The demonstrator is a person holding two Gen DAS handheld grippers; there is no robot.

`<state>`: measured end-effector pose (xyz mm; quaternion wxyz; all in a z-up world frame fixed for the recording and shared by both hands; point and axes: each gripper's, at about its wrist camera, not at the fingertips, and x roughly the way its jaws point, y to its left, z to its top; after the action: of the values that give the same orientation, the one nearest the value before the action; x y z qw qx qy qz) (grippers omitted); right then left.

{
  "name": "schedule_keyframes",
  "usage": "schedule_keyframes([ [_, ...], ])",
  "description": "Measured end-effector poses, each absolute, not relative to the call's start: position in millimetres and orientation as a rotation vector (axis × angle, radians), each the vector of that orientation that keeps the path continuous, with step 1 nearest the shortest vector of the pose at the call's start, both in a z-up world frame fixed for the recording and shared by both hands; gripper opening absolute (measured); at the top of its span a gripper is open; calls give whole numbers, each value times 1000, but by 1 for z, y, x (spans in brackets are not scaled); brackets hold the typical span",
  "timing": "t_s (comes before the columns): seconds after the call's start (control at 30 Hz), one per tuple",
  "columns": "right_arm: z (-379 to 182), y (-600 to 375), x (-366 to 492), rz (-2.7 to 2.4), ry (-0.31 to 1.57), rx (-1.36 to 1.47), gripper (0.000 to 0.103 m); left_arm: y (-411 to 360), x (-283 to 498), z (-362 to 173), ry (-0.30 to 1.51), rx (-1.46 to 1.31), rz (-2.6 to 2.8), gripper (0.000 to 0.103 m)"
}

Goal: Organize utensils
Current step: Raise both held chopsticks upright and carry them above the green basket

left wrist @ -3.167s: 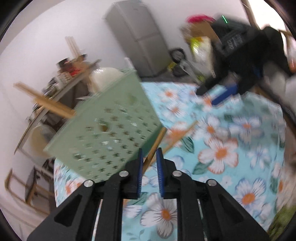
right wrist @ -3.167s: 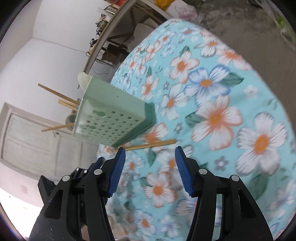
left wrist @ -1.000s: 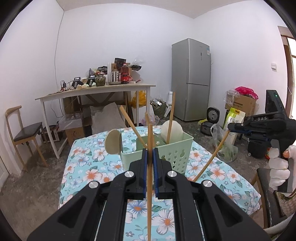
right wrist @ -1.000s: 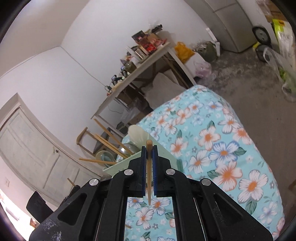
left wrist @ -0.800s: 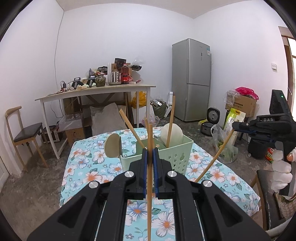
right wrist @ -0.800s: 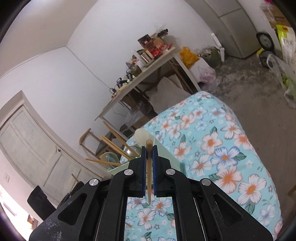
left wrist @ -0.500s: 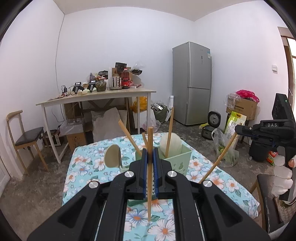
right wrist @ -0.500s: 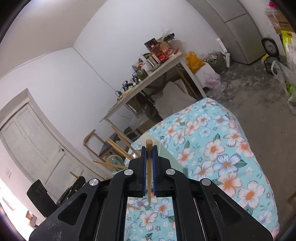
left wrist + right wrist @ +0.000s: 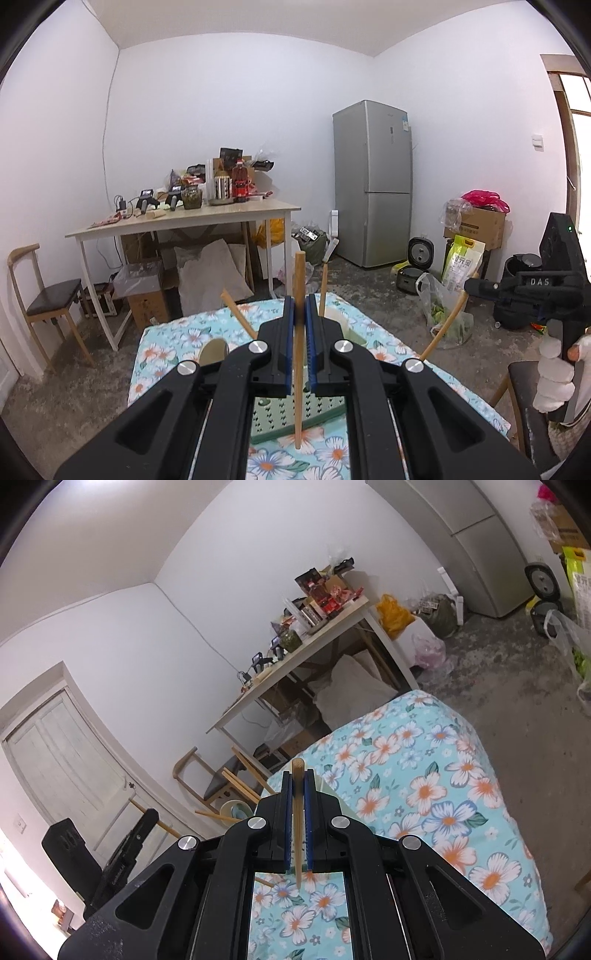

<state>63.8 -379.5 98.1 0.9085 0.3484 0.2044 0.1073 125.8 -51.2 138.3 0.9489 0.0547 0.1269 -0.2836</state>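
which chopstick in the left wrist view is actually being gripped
The upright chopstick, clamped between the left hand-held gripper's blue pads; the others lean out of the green basket.

Wood, plastic, printed cloth and brushed metal

Low in both frames, matt black plastic forms the left gripper (image 9: 300, 314) and right gripper (image 9: 296, 794), with ribbed blue pads (image 9: 289, 347) and shiny metal screws (image 9: 258, 346); each grips a smooth, pale wooden chopstick (image 9: 298, 354), (image 9: 297, 823). The basket (image 9: 295, 413) at lower centre is matt green perforated plastic. The tablecloth (image 9: 424, 775) is flower-printed cloth. At right, the fridge (image 9: 373, 181) looks like satin grey metal; the floor (image 9: 70, 362) is rough concrete.
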Motion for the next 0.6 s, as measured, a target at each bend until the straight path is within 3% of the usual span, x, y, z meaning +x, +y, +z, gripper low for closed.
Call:
schedule_keyframes([
  [0.6,103,-381,61,231,414,725,4,-62,124,160,216,101,-591,5],
])
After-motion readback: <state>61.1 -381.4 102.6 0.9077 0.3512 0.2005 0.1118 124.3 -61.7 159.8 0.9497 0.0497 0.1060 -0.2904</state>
